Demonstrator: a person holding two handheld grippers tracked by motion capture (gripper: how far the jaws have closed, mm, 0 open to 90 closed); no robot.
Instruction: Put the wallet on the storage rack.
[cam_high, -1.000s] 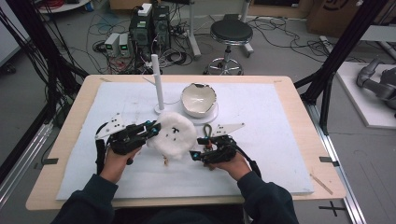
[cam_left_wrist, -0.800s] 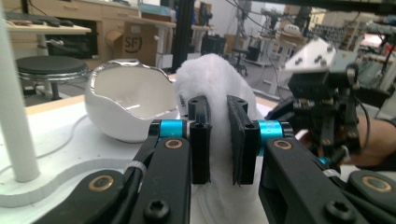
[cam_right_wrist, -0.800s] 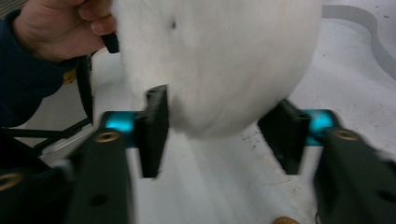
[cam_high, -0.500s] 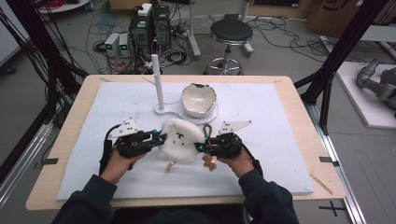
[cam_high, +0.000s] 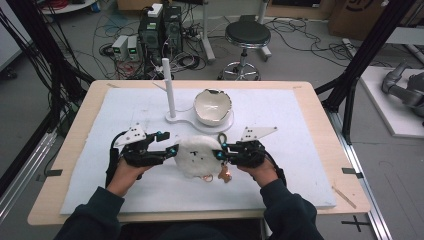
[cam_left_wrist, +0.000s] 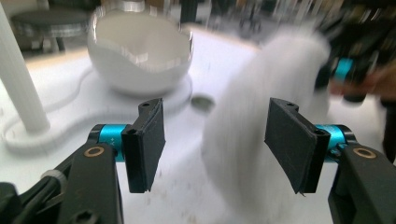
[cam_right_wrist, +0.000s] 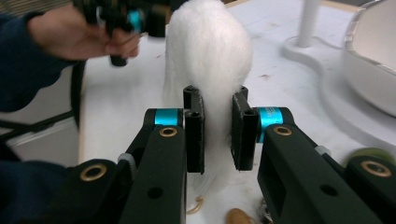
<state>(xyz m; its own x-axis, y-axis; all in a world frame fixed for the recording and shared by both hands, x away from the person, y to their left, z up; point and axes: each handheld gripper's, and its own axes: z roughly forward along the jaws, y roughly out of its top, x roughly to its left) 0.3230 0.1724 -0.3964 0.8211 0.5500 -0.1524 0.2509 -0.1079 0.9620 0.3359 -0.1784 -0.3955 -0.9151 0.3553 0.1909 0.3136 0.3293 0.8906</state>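
Cables, PC towers and a stool are seen on the floor behind the desk (cam_high: 310, 100), which is covered w/ a white mat. In the high view, a white fluffy pouch (cam_high: 199, 156) is held up off the mat between both claws, just in front of the egg-shaped bowl (cam_high: 213, 106) on its white stand; the stand's post (cam_high: 169, 88) rises just left of the bowl. The left claw (cam_high: 174, 149) is seen at the pouch's left edge, the right claw (cam_high: 220, 152) at its right edge. Gold-coloured trinkets (cam_high: 221, 175) dangle or lie just below the pouch, on the side away from the bowl; which, can't be told.

In the left gripper view, the left claw (cam_left_wrist: 215, 140) is spread wide; the blurred pouch (cam_left_wrist: 261, 140) lies near the one jaw, contact can't be confirmed, so nothing is gripped.

In the right gripper view, the right claw (cam_right_wrist: 217, 135) is clamped narrowly on the pouch's (cam_right_wrist: 208, 60) lower edge, fluff pinched between both pads. A ring and a gold bit are seen on the mat below.

Judged progress: approx. midway. Pouch is lifted and some contents appear to be out; transfer toward the bowl is probably left.
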